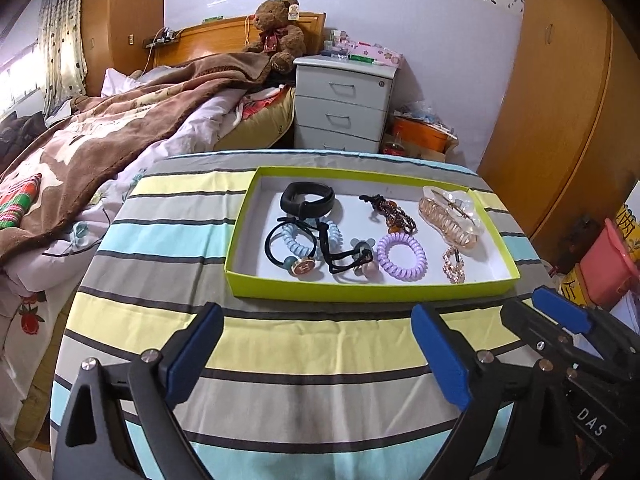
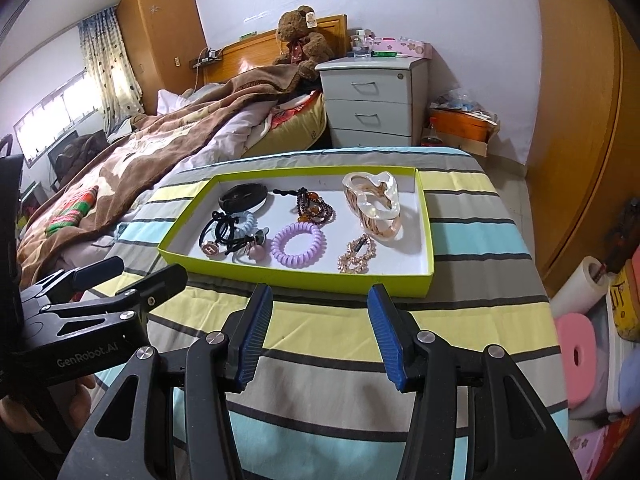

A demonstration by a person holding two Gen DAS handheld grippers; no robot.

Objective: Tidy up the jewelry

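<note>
A lime-green tray [image 1: 280, 294] [image 2: 304, 281] lies on the striped tablecloth [image 1: 312, 344]. Inside it are a black band [image 1: 306, 198], a pale blue coil tie [image 1: 294, 240], black elastic ties with charms [image 1: 302, 267], a purple coil tie [image 1: 401, 256] [image 2: 297, 245], a brown beaded tie [image 1: 390, 210], a clear claw clip [image 1: 448, 216] [image 2: 374, 200] and a rhinestone clip [image 1: 453, 266] [image 2: 356, 256]. My left gripper [image 1: 316, 312] [image 2: 148, 268] hovers open just in front of the tray's near rim, holding nothing. My right gripper [image 2: 320, 290] [image 1: 528, 300] is open too, empty, near the same rim.
A bed with a brown blanket [image 1: 120, 132] runs along the table's left side. A white drawer unit [image 1: 344, 104] stands beyond the table. Wooden wardrobes [image 1: 560, 120] rise on the right, with a pink bucket [image 1: 608, 268] and paper rolls [image 2: 580, 344] on the floor.
</note>
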